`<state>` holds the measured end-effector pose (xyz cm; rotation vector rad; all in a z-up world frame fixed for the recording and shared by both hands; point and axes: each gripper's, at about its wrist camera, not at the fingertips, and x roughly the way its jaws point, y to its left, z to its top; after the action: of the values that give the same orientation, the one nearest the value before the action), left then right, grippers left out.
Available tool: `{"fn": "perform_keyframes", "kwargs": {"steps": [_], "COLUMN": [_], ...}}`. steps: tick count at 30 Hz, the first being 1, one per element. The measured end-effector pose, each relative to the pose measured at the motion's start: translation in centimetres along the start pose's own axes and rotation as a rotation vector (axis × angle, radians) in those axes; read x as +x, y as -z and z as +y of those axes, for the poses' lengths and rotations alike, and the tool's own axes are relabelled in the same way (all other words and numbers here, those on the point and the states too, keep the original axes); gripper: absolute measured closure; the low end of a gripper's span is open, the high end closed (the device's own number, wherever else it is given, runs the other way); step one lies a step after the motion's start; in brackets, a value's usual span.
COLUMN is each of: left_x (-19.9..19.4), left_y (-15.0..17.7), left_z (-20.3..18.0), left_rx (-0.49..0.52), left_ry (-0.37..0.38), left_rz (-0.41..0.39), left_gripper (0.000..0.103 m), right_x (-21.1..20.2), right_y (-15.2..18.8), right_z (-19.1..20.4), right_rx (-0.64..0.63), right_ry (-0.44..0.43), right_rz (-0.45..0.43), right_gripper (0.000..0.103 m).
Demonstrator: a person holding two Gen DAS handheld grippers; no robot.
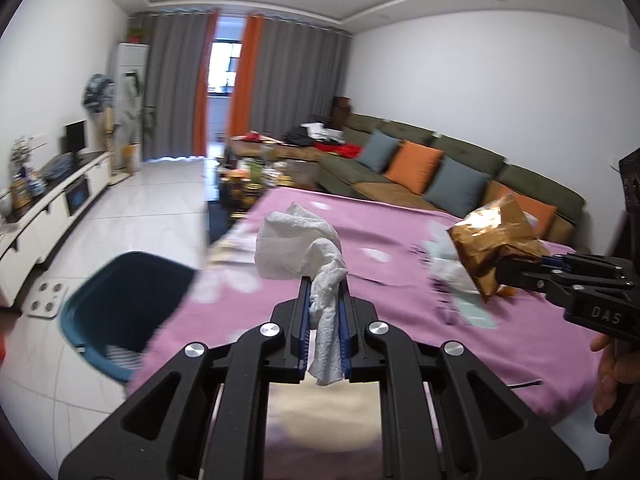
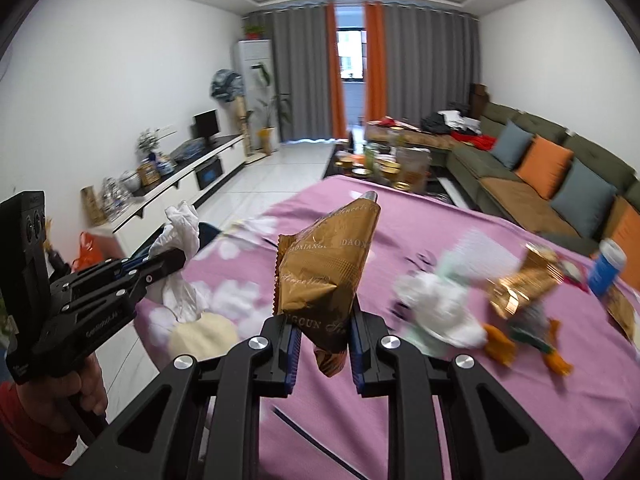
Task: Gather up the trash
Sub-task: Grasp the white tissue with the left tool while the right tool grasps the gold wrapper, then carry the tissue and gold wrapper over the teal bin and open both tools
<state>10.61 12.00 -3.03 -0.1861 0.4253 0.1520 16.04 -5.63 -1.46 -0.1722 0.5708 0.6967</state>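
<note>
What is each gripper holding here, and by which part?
Left gripper pinches the crumpled white tissue by its twisted lower tail. Right gripper clamps the gold snack wrapper by its lower end.

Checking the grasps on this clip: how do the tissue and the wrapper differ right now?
The tissue is white, soft and crumpled; the wrapper is shiny gold-brown foil with printed lettering. The tissue is pinched in the left gripper, the wrapper in the right gripper. Both are lifted clear of the pink bedspread.
</note>
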Motion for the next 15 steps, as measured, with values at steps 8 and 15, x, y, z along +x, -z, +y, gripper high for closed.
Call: {"fn": "perform_keyframes", "kwargs": {"steps": [8, 15], "left_x": [-1.4, -2.3], "left_y": [-0.4, -0.5], "left_z": [6.3, 11.5], "left_rx": [-0.057, -0.089], "left_ry": [-0.129, -0.219], "left_rz": [-0.037, -0.045], "left_gripper": [0.091, 0.090], "right_x": [3.8, 7.3], "right_y": [-2.8, -5.1], "right_z": [5.4, 9.7], "right_rx": [-0.095, -0.171], "right_ry": [-0.109, -0.187], "right_rz": [0.005, 0.029], "right_gripper": [0.084, 0.084]}}
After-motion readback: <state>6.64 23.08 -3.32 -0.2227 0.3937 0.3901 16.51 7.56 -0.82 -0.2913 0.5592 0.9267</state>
